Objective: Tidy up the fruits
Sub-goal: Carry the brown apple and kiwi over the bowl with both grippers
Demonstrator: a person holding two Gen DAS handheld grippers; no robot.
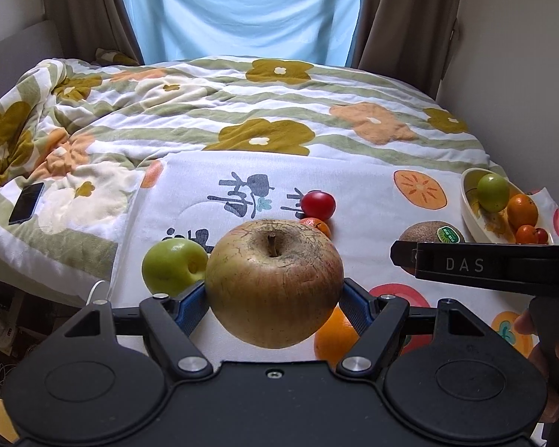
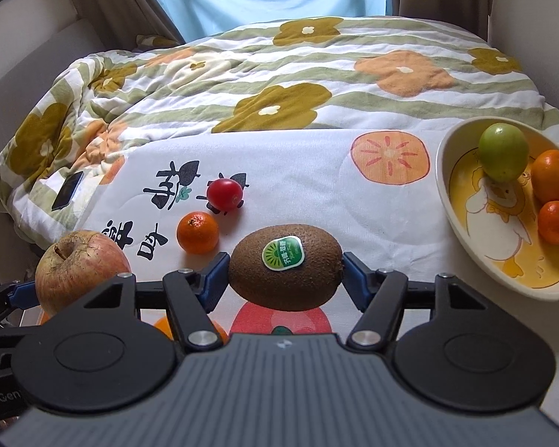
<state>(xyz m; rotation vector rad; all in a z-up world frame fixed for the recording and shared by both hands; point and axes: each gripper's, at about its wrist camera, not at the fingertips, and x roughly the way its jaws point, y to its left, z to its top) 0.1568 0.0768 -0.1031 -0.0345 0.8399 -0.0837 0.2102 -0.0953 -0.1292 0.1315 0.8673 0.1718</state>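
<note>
My left gripper [image 1: 274,287] is shut on a large russet apple [image 1: 274,275], its blue pads pressing both sides, and the apple hangs above the white fruit-print cloth [image 1: 372,193]. My right gripper [image 2: 286,264] is shut on a brown kiwi [image 2: 285,279] with a green sticker, also lifted off the cloth. A cream bowl [image 2: 443,186] at the right holds a green fruit [image 2: 503,151], an orange [image 2: 553,175] and a small mandarin [image 2: 555,221]. On the cloth lie a cherry tomato [image 2: 225,194], a mandarin [image 2: 197,232], a green apple [image 1: 173,268] and an orange [image 1: 333,339].
The cloth lies on a bed with a flowered quilt [image 1: 242,104]. A dark phone [image 1: 26,203] rests on the quilt at the left. Curtains and a window stand behind the bed, and a wall runs along the right. A hand [image 1: 540,342] grips the right tool.
</note>
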